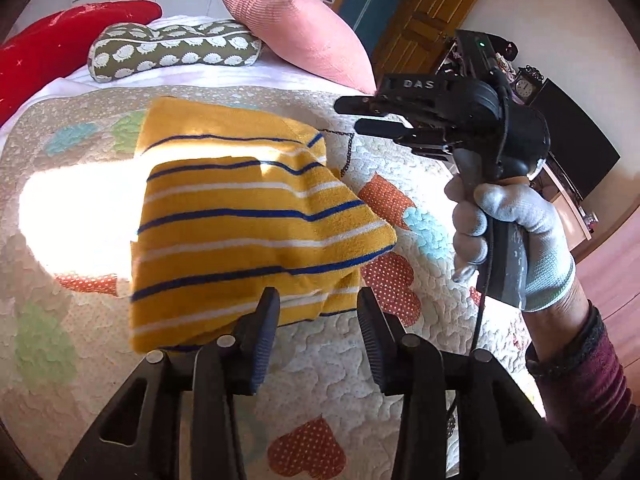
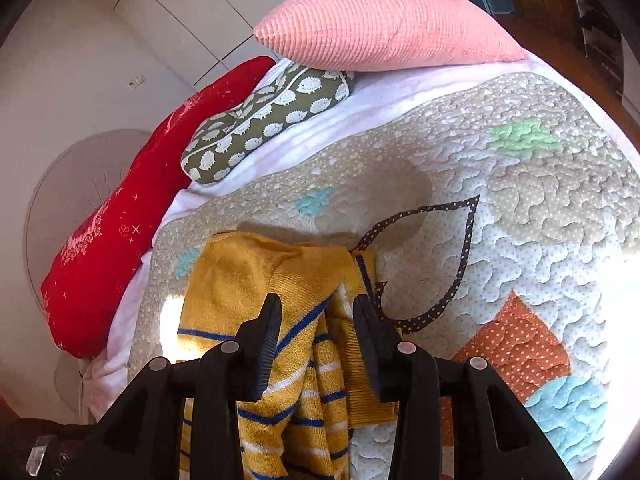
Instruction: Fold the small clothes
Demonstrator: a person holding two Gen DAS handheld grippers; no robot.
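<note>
Striped sweater (image 1: 248,232): fuzzy yellow knit, ribbed hem, matt. Quilt (image 2: 520,208) on bed: stitched cotton patchwork, puckered, matt. Pink cushion (image 2: 384,28): ribbed corduroy-like cloth. Red cushion (image 2: 120,220): smooth fabric w/ sparkly print. Left gripper (image 1: 318,340), right gripper (image 2: 316,344): matt black plastic, ridged pads, small metal pins. Glove (image 1: 528,240): grey knit. Door (image 1: 424,12): varnished wood.

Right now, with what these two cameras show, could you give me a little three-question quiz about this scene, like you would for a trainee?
1. True or false: the yellow striped garment lies on the quilt, partly folded.
2. Which cushion sits between the red pillow and the pink pillow? A) a plain blue one B) the green hedgehog-print cushion C) a black one
3. Fill in: the left gripper stands ____, with nothing pinched between its pads.

Key: 1 true; 2 B; 3 open. The right gripper is open too, over the cloth.
</note>
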